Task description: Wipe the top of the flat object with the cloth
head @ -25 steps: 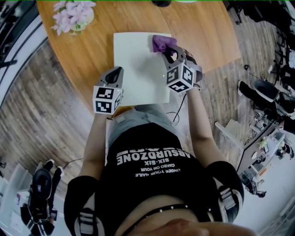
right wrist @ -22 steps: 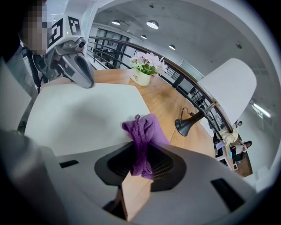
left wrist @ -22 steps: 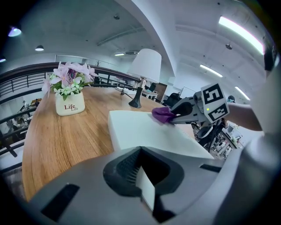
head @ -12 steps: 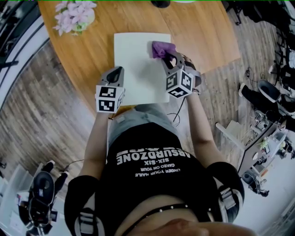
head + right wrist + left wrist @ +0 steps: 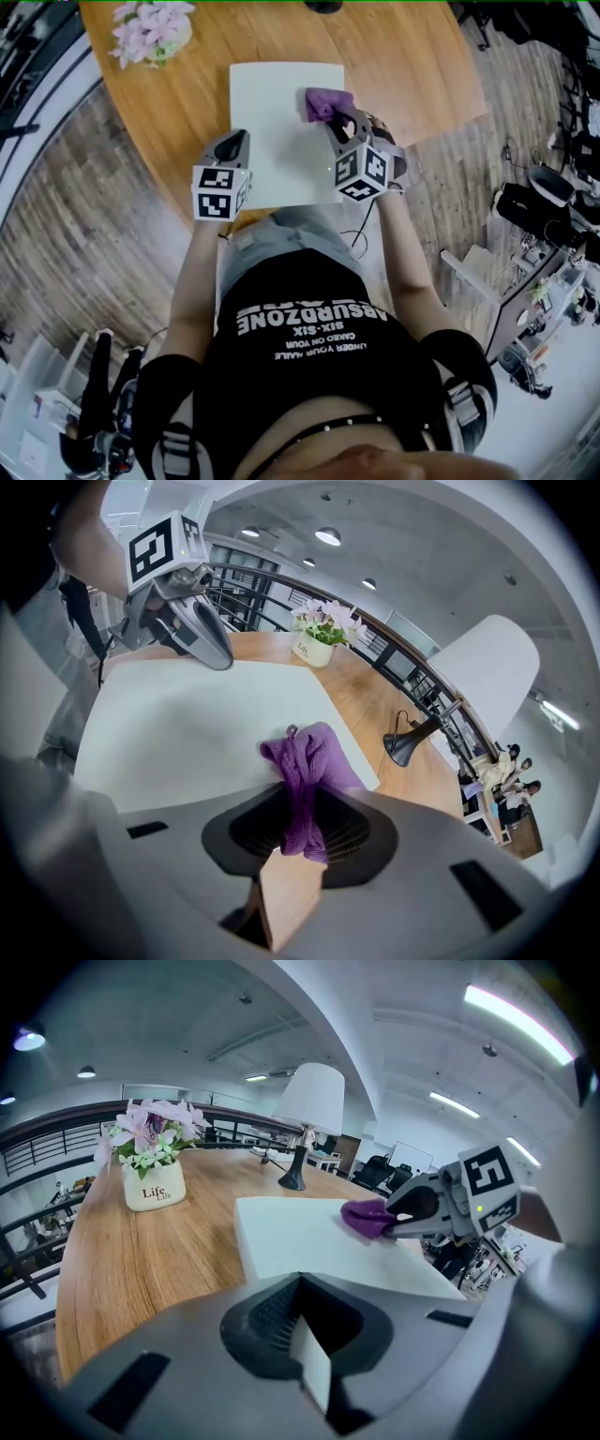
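Right now the right claw [image 5: 298, 810] is clenched on the purple cloth [image 5: 307, 759]. The wad is pressed to the top of the white flat object [image 5: 277, 131] near its right edge, in the upper centre of the head view. The left claw [image 5: 302, 1321] has its jaws together with nothing between them, its tip at the flat object's left edge. Around them lies the wooden counter [image 5: 187, 103]. A flower pot [image 5: 150, 33] stands at the upper left of the frame, well apart.
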`<state>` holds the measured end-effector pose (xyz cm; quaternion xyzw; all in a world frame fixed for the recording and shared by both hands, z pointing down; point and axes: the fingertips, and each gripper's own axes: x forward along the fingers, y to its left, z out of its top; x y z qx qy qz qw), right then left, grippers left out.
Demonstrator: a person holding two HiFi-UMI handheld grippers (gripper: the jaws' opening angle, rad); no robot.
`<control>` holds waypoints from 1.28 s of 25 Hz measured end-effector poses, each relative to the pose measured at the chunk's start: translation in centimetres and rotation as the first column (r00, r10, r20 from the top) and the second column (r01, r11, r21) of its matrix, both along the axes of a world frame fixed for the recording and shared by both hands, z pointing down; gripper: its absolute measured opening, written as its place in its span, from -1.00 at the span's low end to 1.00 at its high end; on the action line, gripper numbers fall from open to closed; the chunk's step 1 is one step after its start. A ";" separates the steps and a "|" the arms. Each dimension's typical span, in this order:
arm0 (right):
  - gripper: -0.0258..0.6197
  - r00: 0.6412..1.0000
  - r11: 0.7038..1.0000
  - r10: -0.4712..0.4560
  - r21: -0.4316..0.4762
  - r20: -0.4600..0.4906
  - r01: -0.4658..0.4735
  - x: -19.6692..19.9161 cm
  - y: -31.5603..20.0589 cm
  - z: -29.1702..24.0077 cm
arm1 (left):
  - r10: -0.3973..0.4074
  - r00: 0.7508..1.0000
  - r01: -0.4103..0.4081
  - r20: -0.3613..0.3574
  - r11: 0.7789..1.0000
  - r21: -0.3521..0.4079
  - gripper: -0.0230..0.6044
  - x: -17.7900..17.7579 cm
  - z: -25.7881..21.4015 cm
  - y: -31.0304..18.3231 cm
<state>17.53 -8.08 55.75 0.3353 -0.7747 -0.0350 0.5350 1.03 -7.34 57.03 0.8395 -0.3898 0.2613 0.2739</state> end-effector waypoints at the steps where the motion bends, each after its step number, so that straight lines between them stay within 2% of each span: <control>1: -0.60 1.000 1.000 0.000 0.001 0.001 0.000 0.0 0.1 0.0 | 0.000 1.000 0.000 0.004 1.000 0.006 -0.87 0.0 0.0 0.0; 8: -0.60 1.000 1.000 0.002 0.005 0.009 -0.002 -0.2 1.6 0.2 | -0.012 1.000 0.011 0.022 1.000 0.030 -0.87 -0.1 0.3 0.0; 32: -0.60 1.000 1.000 0.020 0.000 0.024 -0.020 -0.8 6.1 0.0 | -0.010 0.999 0.009 0.031 0.999 0.040 -0.87 -0.3 0.5 0.3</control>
